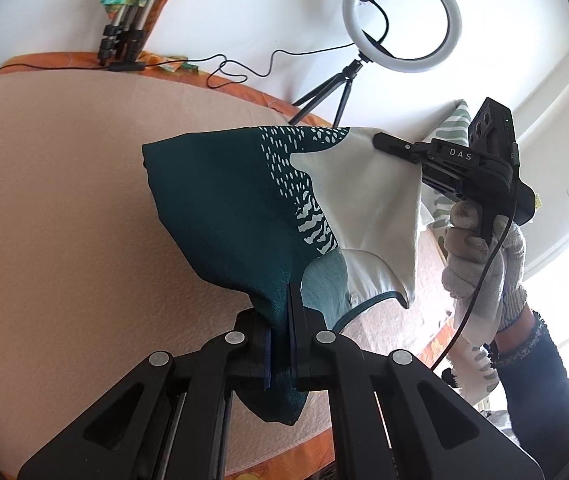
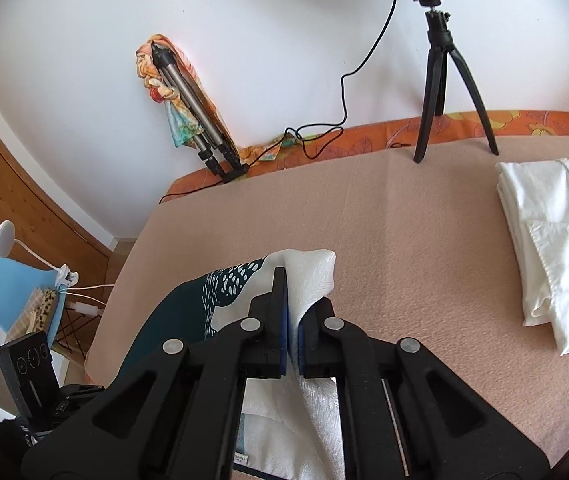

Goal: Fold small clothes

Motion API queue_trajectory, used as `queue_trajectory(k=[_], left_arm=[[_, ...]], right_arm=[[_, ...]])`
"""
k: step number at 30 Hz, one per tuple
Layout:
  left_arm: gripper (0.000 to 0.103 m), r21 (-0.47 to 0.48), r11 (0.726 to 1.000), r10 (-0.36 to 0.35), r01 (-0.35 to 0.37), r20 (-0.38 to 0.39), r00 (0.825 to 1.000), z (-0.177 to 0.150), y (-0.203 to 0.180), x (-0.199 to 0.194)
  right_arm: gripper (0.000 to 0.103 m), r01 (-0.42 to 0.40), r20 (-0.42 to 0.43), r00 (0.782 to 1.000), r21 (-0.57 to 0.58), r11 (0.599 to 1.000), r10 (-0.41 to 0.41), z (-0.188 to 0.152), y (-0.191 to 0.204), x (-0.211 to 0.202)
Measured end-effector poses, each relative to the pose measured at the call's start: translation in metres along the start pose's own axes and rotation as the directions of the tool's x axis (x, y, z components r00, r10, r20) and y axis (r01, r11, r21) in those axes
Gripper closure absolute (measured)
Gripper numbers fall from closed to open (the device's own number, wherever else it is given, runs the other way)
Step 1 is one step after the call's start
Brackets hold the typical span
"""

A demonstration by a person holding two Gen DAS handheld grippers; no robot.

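Observation:
A small garment [image 1: 244, 208], dark teal on one side and white on the other with a dotted print, hangs stretched in the air above the beige blanket [image 1: 64, 220]. My left gripper [image 1: 280, 320] is shut on its teal edge. My right gripper [image 1: 384, 142] is shut on its white corner and is held by a gloved hand [image 1: 480, 264]. In the right wrist view the right gripper [image 2: 292, 320] pinches the white cloth of the garment [image 2: 308, 276], and the left gripper's body [image 2: 32, 368] shows at lower left.
A ring light on a black tripod [image 1: 402, 20] stands at the bed's far edge; it also shows in the right wrist view [image 2: 440, 80]. A folded white garment [image 2: 556, 248] lies on the blanket at right. A folded tripod [image 2: 200, 120] leans on the wall. Cables [image 2: 324, 136] run along the orange bed edge.

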State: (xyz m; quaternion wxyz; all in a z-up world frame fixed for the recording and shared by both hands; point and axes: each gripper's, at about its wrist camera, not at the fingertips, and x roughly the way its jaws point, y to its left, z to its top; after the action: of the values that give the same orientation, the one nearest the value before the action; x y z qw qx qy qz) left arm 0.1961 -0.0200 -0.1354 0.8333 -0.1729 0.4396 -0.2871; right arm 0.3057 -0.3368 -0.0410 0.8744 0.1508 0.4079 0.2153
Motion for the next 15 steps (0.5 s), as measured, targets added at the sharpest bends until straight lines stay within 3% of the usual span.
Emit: queue_trajectory(k=[8,15], left_arm=[[0.099,0.098,0.993,-0.074,0.072,0.015,0.997,0.016,-0.03,0.024],[0.099,0.179,0.977,-0.119,0.113,0.025,0.993,0.046,-0.078,0.059]], right_arm=[[0.099,0.079,0.095,0.992,-0.004,0.997,-0.079,0.031,-0.034,-0.068],[0.099,0.167,0.16,0.973,0.008,0.986,-0.166,0.052,-0.081,-0.116]])
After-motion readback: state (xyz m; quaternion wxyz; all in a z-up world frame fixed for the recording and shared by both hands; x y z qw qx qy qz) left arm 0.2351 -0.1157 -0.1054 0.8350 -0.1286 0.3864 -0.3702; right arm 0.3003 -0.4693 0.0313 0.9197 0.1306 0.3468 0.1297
